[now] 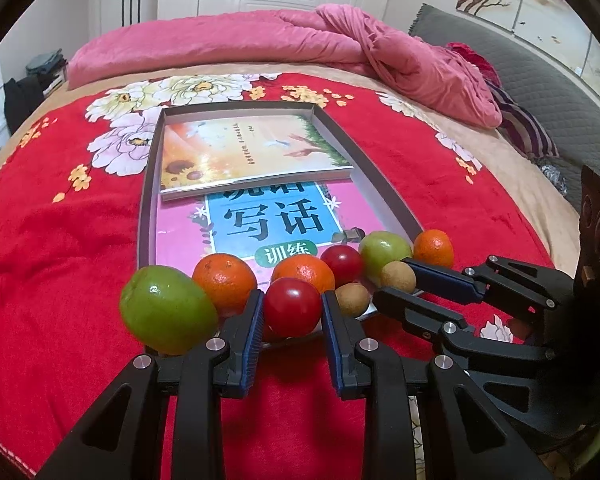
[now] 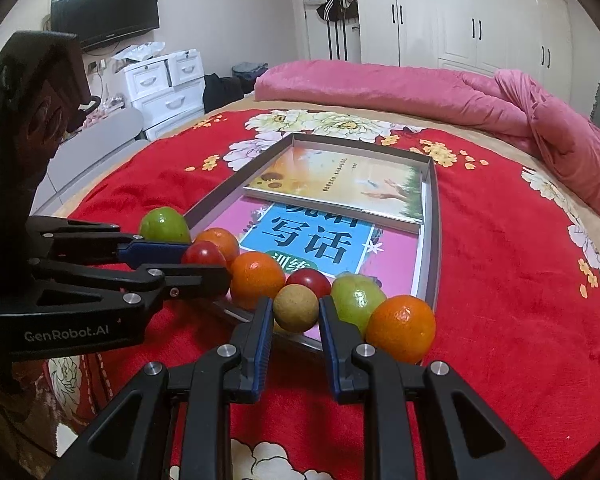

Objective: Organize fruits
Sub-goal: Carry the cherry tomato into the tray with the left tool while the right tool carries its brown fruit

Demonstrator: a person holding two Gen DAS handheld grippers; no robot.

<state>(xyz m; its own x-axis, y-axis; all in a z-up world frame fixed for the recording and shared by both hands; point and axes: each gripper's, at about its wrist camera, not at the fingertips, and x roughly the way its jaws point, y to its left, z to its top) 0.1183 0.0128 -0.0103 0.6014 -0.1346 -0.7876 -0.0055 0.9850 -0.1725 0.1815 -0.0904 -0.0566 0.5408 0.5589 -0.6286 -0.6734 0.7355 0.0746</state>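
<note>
Several fruits lie in a row along the near rim of a shallow grey tray point(image 1: 380, 184) point(image 2: 434, 220). My left gripper point(image 1: 293, 300) point(image 2: 205, 260) is shut on a red tomato point(image 1: 292, 312) point(image 2: 202, 254). To its left sit a green fruit point(image 1: 166, 308) point(image 2: 165, 226) and an orange point(image 1: 224, 282). My right gripper point(image 2: 296, 304) point(image 1: 396, 279) is shut on a small brown fruit point(image 2: 296, 307) point(image 1: 398, 276). Beside it lie another green fruit point(image 2: 356, 302), an orange point(image 2: 400, 328) and a second tomato point(image 2: 308, 282). A second brown fruit point(image 1: 352, 298) rests between the two grippers.
Two books point(image 1: 252, 152) point(image 2: 312, 240) lie inside the tray. The tray sits on a red flowered blanket point(image 1: 60, 220) over a bed. A pink quilt point(image 1: 340, 44) is bunched at the far side. White drawers point(image 2: 168, 84) stand beyond the bed's left edge.
</note>
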